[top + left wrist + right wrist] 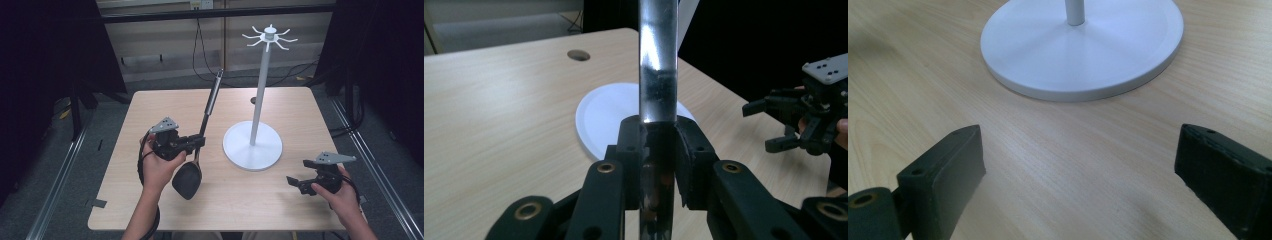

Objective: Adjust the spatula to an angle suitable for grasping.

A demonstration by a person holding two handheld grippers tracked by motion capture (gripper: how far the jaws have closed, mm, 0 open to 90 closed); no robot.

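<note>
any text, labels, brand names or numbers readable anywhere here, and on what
None can be read.
The ladle, its shiny handle, the white stand and the wooden table carry no print.
The left hand-held gripper and right hand-held gripper show no markings.
A small pale object at the top wall is too blurred to tell.

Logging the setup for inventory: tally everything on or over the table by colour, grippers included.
White: 1, the white metal hook stand with round base
Black and silver: 1, the black-headed ladle with shiny steel handle
Black: 2, the left gripper and the right gripper
Total: 4
</note>
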